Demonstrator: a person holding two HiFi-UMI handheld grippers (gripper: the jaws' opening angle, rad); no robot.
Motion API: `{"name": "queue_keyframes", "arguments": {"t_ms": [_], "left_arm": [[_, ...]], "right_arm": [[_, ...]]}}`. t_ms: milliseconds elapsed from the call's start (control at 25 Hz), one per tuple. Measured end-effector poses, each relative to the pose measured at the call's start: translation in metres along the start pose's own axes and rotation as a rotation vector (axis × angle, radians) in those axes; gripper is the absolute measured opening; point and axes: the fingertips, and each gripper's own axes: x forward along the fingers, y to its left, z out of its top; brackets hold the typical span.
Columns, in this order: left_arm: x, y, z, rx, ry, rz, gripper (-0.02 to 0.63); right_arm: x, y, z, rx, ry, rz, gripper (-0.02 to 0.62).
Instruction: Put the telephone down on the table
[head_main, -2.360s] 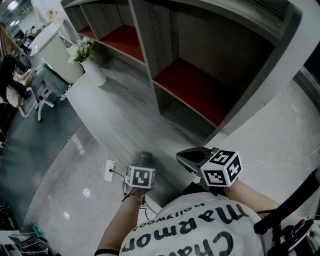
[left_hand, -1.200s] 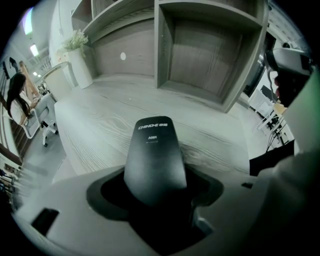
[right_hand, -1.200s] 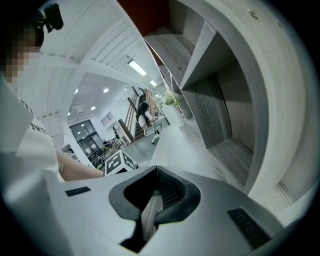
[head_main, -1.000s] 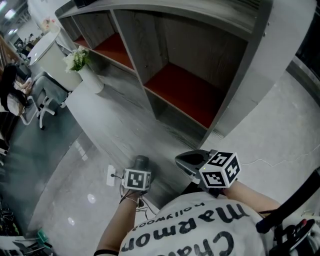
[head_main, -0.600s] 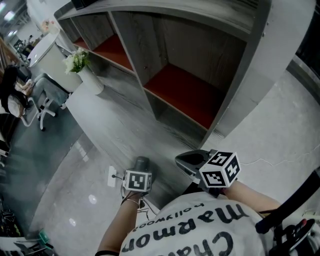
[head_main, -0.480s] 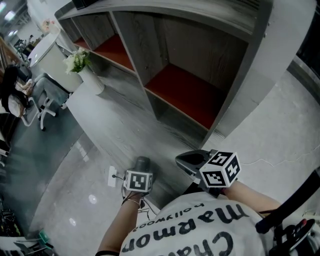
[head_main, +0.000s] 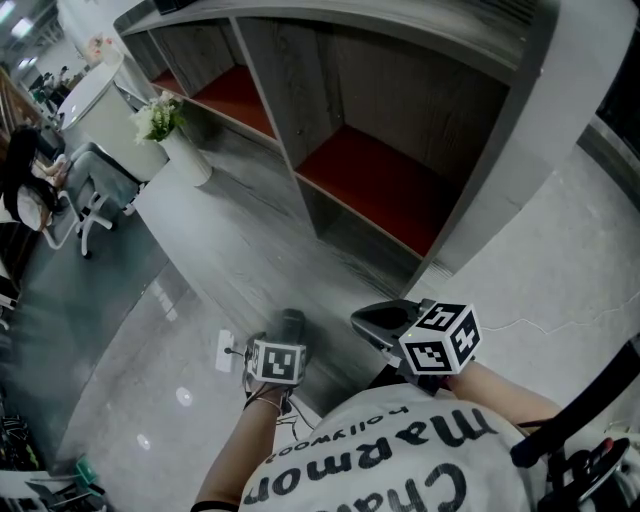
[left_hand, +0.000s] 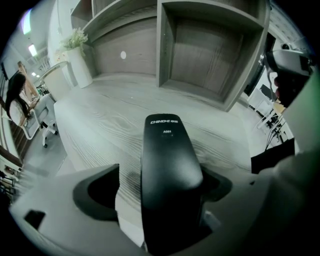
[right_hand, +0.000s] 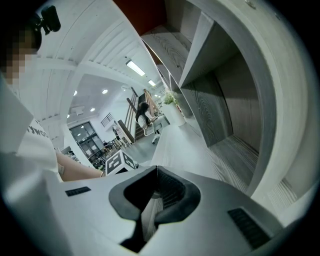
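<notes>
The black telephone handset (left_hand: 170, 175) stands lengthwise between the jaws of my left gripper (left_hand: 165, 195), its printed end pointing away over the grey wood-grain table (left_hand: 100, 120). The jaws are opening, and a strip of table shows between the left jaw and the handset. Its lower end is hidden, so I cannot tell whether it rests on the table. In the head view the handset (head_main: 292, 322) pokes out ahead of the left gripper (head_main: 285, 338) at the table's near edge (head_main: 230, 240). My right gripper (head_main: 378, 322) hangs beside it, shut and empty (right_hand: 152, 200).
A grey shelf unit with red compartment floors (head_main: 380, 180) stands on the back of the table. A white vase of flowers (head_main: 185, 150) sits at the far left. Beyond it are a white chair (head_main: 90, 190) and a seated person (head_main: 20, 190). A white socket (head_main: 220, 348) lies on the floor.
The head view has shifted a little. The left gripper and the handset sit a touch further right than a second ago; the right gripper has stayed put.
</notes>
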Motion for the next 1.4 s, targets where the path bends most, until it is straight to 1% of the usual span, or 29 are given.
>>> {"name": "queue_keyframes", "arguments": {"t_ms": [320,480,600,840,920,1040,1200,1400], "left_arm": [[-0.006,0.004,0.003,0.015,-0.027,0.017,0.433],[-0.017,0.011,0.008,0.033,-0.055,0.055,0.433],[-0.023,0.012,0.009,0.006,-0.083,0.046,0.433],[-0.051,0.026,0.019,-0.02,-0.173,0.096,0.433],[-0.057,0.022,0.019,-0.027,-0.198,0.084,0.431],[-0.063,0.013,0.02,-0.031,-0.239,0.044,0.431],[-0.074,0.012,0.023,-0.032,-0.289,0.028,0.431],[-0.086,0.009,0.021,-0.041,-0.322,-0.006,0.431]], "right_arm": [[0.001,0.004,-0.001,-0.002,-0.004,-0.006,0.011],[0.001,0.01,-0.001,-0.01,-0.007,-0.008,0.011],[0.001,0.015,-0.003,-0.016,-0.008,-0.006,0.011],[0.002,0.031,-0.008,-0.028,-0.004,-0.004,0.011],[0.002,0.038,-0.01,-0.033,-0.006,-0.003,0.012],[0.003,0.047,-0.014,-0.037,-0.011,-0.005,0.011],[0.006,0.057,-0.018,-0.039,-0.021,-0.012,0.012],[0.005,0.071,-0.025,-0.038,-0.038,-0.026,0.011]]}}
